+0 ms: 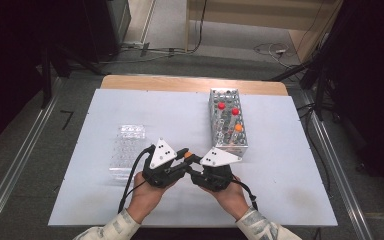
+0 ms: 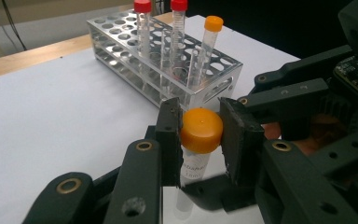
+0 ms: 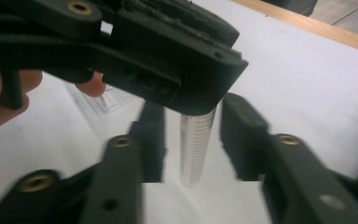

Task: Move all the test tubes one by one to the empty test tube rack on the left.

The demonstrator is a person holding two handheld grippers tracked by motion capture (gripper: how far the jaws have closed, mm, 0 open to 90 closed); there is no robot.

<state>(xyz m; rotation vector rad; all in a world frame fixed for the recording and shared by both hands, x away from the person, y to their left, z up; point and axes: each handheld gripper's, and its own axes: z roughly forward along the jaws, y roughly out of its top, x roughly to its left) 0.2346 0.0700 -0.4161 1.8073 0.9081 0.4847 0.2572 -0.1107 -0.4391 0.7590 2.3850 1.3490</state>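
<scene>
Both grippers are meeting low over the white table (image 1: 105, 200), in front of the person, and between them a capped test tube (image 2: 193, 161) is standing roughly upright, its long axis running top to bottom and its closed end pointing down toward the table. The left gripper (image 2: 200, 133) is clamping the tube's orange cap (image 2: 201, 129) from both sides, its black pads pressed against the cap's rim, so this gripper is narrow and holding the tube by the top. The right gripper (image 3: 191, 140) is reaching in lower down: in its own view the clear graduated body of the tube (image 3: 195, 149) is hanging between the two jaws with a gap showing on each side, so the jaws are standing partly open around the glass and not yet pinching it, as far as the blur allows.

In the high view the left gripper (image 1: 167, 162) and right gripper (image 1: 207, 167) are nearly touching, with the cap (image 1: 187, 155) showing as an orange dot between them.

The metal tube rack (image 1: 227, 125) is lying just beyond the right gripper, holding two red-capped tubes (image 1: 221, 106) and one orange-capped tube (image 1: 238, 128). A clear plastic rack (image 1: 127, 147) is sitting just to the left of the left gripper.

Judging from this, the tube body lies straight below the cap, so any twist or handover turns on that vertical line
</scene>
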